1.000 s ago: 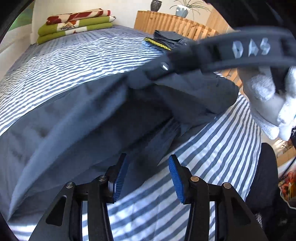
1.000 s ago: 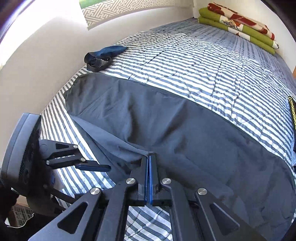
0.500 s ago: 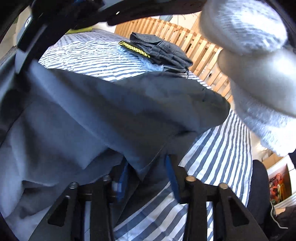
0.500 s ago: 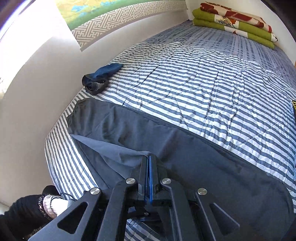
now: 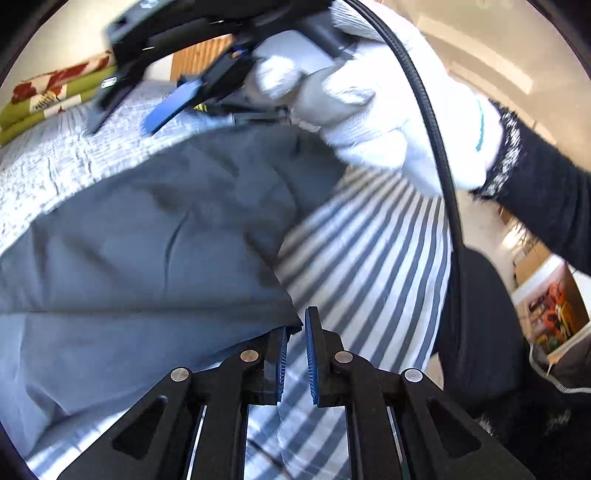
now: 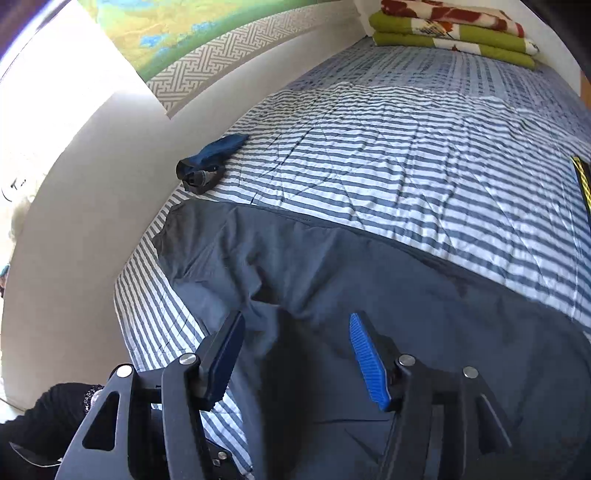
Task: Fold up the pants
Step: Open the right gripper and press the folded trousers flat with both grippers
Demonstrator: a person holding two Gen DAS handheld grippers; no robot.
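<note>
A bed (image 5: 373, 258) with a blue-and-white striped cover fills the left wrist view, with a wooden slatted piece behind it and a folded green and red blanket (image 5: 48, 99) at the far end. On the bed lie the dark grey pants (image 5: 155, 236), spread leftward and away from the left tool (image 5: 294, 350). That tool has its blue pads drawn nearly together with a thin gap between them, and a corner of the pants' near edge sits at the left pad; whether cloth is truly pinched there I cannot tell. Beyond the pants, a white-gloved hand (image 5: 388, 122) grips the right tool (image 5: 173, 107), seen blurred, its pads apart. In the right wrist view the bed (image 6: 388, 155) runs along a white wall bearing a map-like poster, the blanket (image 6: 450, 33) again at the far end and a small dark blue bundle (image 6: 207, 162) by the wall, just past the pants. The pants (image 6: 369, 280) lie as a long band across the bed, long axis running side to side, directly under and ahead of the right tool (image 6: 297, 362), whose pads stand wide apart and hold nothing. The left tool seems the nearer to the hem, so the next fold likely starts there.
</note>
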